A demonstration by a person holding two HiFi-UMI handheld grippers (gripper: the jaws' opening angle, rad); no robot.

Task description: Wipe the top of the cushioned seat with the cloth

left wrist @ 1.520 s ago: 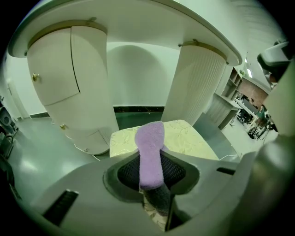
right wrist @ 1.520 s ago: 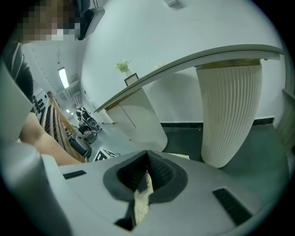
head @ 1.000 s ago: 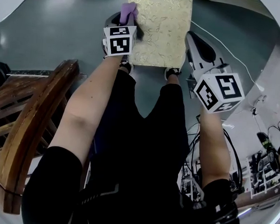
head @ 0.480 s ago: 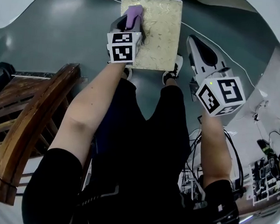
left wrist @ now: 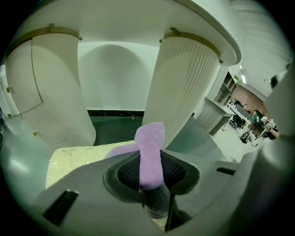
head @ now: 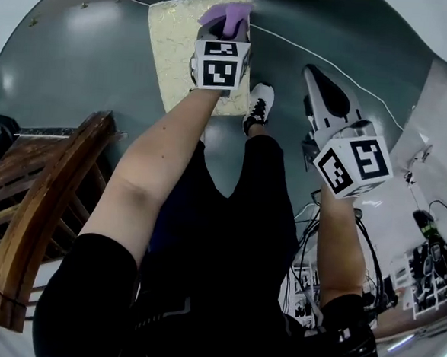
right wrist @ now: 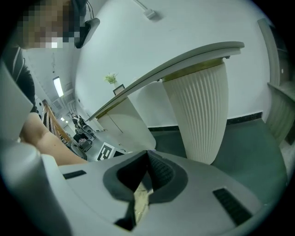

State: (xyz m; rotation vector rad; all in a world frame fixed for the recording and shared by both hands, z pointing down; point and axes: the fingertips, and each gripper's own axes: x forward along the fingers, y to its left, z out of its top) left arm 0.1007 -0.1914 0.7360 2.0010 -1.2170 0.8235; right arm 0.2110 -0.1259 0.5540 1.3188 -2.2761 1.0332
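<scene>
Glossy grey-green floor (head: 79,57) fills the top of the head view, catching soft reflections. At the far left we see a curved rail of dark polished wood (head: 46,200). The frame edge cuts it off, so we cannot tell what piece of furniture it belongs to.

Next comes the cushioned seat (head: 171,48), a squarish pad with rounded corners, pale cream-yellow with a faint brocade pattern. Its near right corner is hidden behind the left gripper's marker cube and the forearm, and whatever supports it is out of sight.

Over the seat's far right part, the left gripper (head: 221,30) is clamped on the cloth (head: 227,15). This is a nubby lilac strip that stands up between the ribbed black pads and flops over them. In the left gripper view, a fold of the cloth (left wrist: 150,156) spreads onto the cushion beyond the jaws. The gripper body hides its lower end, so we cannot tell how firmly it presses.

Just right of the seat is a white laced shoe (head: 257,108).

The right gripper (head: 316,75) hangs over bare floor, well apart from the seat. Its jaws are drawn together and hold nothing. A fluted white column (right wrist: 203,115) rises behind it. At the far right there are tangled cables (head: 434,219), too small to sort out.
</scene>
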